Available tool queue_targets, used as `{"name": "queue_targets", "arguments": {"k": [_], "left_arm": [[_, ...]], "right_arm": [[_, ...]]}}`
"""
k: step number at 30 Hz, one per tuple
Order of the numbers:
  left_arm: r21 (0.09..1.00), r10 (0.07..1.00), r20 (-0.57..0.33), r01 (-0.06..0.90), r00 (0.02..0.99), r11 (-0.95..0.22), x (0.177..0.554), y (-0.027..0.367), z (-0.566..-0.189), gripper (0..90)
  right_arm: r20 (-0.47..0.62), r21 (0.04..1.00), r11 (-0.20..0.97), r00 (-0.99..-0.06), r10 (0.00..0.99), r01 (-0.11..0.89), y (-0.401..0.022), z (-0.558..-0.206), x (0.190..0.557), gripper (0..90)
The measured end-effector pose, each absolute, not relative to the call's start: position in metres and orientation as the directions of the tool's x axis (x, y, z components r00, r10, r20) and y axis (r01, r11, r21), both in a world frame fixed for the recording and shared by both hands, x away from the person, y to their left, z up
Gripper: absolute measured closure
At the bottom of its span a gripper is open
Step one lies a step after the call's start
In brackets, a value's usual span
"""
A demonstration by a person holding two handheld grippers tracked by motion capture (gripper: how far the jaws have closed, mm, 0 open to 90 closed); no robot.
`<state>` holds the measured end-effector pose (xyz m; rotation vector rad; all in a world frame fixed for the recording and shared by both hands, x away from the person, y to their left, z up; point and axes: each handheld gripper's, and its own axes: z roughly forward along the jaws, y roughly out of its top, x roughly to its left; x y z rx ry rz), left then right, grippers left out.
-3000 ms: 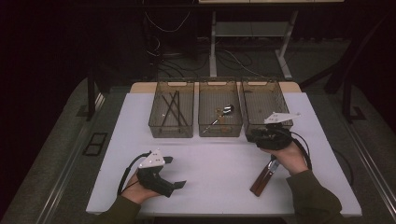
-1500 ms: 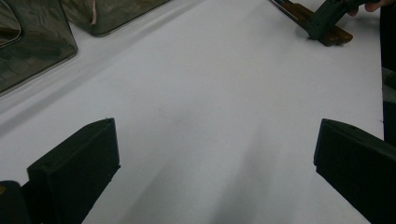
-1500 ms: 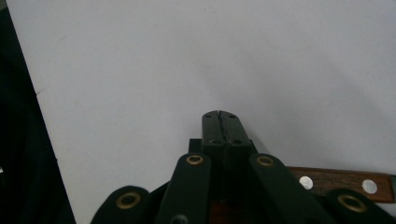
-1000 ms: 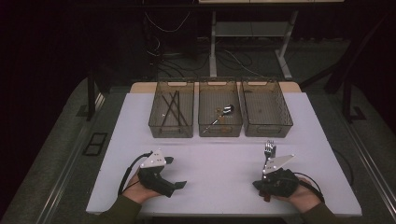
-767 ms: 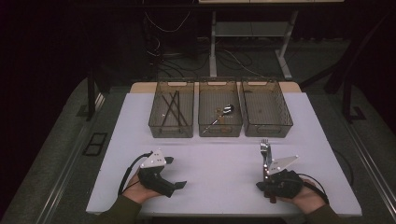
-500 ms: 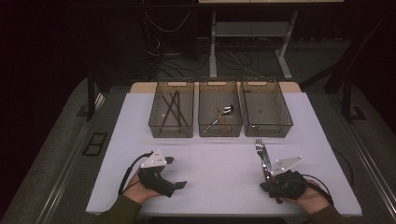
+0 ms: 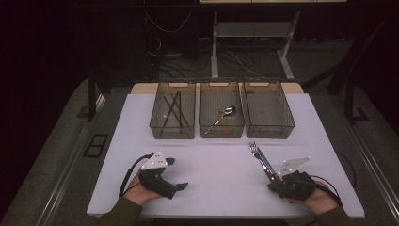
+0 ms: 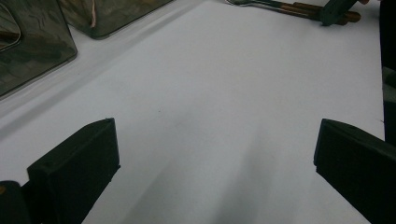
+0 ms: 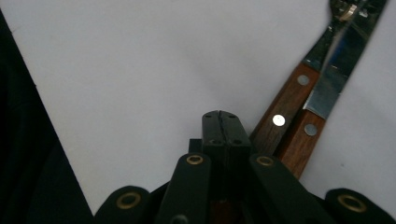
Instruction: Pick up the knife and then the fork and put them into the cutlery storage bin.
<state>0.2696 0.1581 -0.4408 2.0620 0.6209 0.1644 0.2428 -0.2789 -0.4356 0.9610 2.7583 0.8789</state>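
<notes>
Right hand-held gripper (image 7: 275,181) seen lower right of frame, jaws together, beside wooden-handled fork (image 7: 260,158) and knife (image 9: 337,74) lying on bench (image 7: 216,165). Left hand-held gripper (image 7: 176,174) held apart, empty. Risk judged: cutlery nudged aside, since closed jaws sat alongside handles.

A big white table (image 7: 221,155) lies under the left fingers (image 7: 180,186) and the right fingers (image 7: 273,187). Far ahead of both sets of fingers, three brown see-through boxes stand side by side in a row. The left box (image 7: 156,128) is straight ahead of the left fingers and has thin black sticks (image 7: 173,110) in it. The middle box (image 7: 205,128) holds a shiny spoon (image 7: 225,114). The right box (image 7: 286,123) is ahead of the right fingers. Far behind the boxes, on the dark floor (image 7: 61,155), are wires (image 7: 164,26) and a grey metal stand (image 7: 215,47).
</notes>
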Motion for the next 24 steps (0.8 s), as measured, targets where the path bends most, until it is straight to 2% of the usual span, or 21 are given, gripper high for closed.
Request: {"name": "queue_targets", "arguments": {"k": [24], "left_arm": [[0.830, 0.487, -0.123, 0.359, 0.864, -0.427, 0.269, 0.158, -0.441, 0.0]], "right_arm": [[0.043, 0.542, 0.624, -0.760, 0.648, 0.563, -0.305, -0.433, 0.258, 90.0]]}}
